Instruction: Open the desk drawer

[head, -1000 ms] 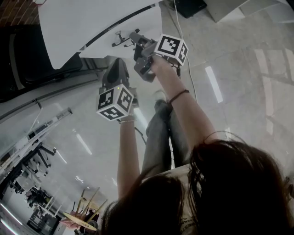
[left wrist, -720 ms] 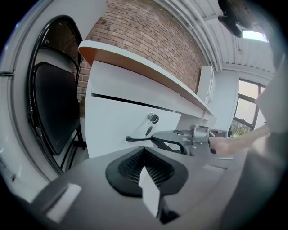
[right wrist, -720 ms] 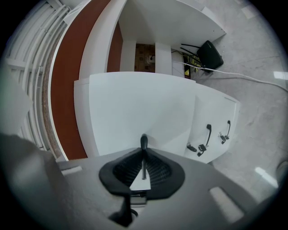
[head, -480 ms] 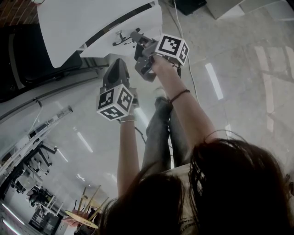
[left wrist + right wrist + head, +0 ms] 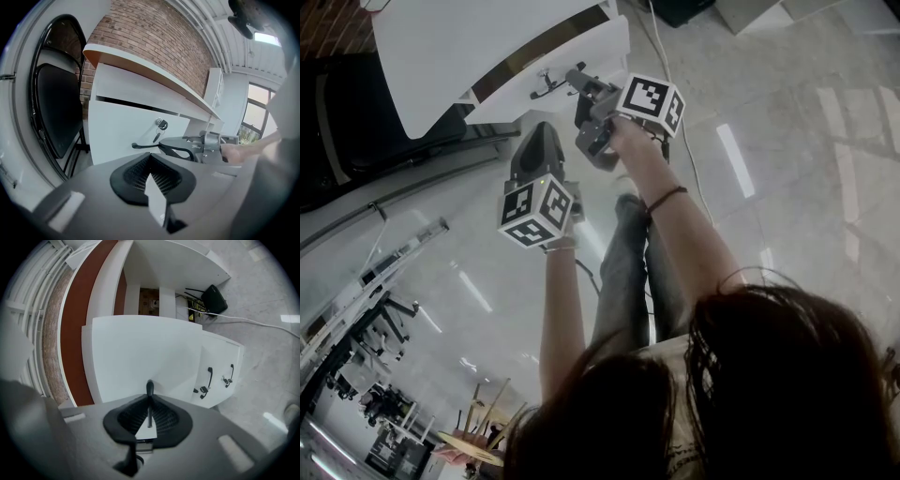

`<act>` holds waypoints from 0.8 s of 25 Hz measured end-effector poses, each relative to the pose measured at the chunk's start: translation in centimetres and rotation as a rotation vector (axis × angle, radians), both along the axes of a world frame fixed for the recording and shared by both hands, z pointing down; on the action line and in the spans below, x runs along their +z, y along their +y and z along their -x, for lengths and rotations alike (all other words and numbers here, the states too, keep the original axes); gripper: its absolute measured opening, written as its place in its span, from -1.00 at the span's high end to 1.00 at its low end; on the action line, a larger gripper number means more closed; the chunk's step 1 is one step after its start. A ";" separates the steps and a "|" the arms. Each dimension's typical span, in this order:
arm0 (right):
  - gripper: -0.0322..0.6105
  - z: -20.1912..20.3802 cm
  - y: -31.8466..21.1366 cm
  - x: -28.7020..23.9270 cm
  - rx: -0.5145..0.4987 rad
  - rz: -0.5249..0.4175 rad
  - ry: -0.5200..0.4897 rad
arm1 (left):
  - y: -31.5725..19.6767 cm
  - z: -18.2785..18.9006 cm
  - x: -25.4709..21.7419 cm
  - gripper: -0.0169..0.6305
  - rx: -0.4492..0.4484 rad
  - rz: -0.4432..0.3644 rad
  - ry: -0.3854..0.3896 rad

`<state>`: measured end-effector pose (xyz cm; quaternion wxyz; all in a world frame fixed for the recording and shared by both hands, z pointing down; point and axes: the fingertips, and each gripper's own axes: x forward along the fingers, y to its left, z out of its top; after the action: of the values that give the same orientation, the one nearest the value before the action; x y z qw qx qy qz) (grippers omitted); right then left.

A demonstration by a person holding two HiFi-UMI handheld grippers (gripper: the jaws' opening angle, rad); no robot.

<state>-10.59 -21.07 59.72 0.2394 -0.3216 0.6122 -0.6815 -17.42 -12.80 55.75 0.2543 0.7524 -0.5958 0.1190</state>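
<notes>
The white desk (image 5: pixel 450 47) fills the top of the head view. Its drawer (image 5: pixel 572 61) stands slightly out, with a brown gap above the front. My right gripper (image 5: pixel 579 84) is shut on the drawer's black handle (image 5: pixel 547 82). In the right gripper view the handle's end (image 5: pixel 149 387) pokes up between the closed jaws of the right gripper (image 5: pixel 149 420), against the drawer front (image 5: pixel 140 357). My left gripper (image 5: pixel 539 136) hovers just below the drawer, shut and holding nothing. The left gripper view shows the drawer's lock with its key (image 5: pixel 161 125), the handle (image 5: pixel 147 146) and the right gripper (image 5: pixel 206 143).
A black chair (image 5: pixel 356 122) stands left of the desk. A cable (image 5: pixel 670 56) and a black box (image 5: pixel 680 11) lie on the shiny floor to the right. A second white drawer unit (image 5: pixel 220 357) with black handles sits to the right. The person's legs (image 5: pixel 628 272) are below the grippers.
The drawer has come out a little with the right gripper on its handle; the gap above its front has widened from a thin dark line to a brown strip. The left gripper barely moved.
</notes>
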 end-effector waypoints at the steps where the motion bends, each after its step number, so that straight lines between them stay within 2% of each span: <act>1: 0.82 0.0 0.1 0.0 0.000 0.003 -0.001 | 0.0 0.0 0.0 0.95 0.002 0.003 0.000; 20: 0.82 -0.5 2.0 -0.1 0.014 0.021 0.029 | 0.8 -0.5 -0.3 0.95 0.071 0.030 0.014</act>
<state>-10.09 -19.08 59.57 0.2321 -0.3381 0.6061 -0.6815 -16.90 -12.04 55.47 0.2654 0.7699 -0.5652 0.1315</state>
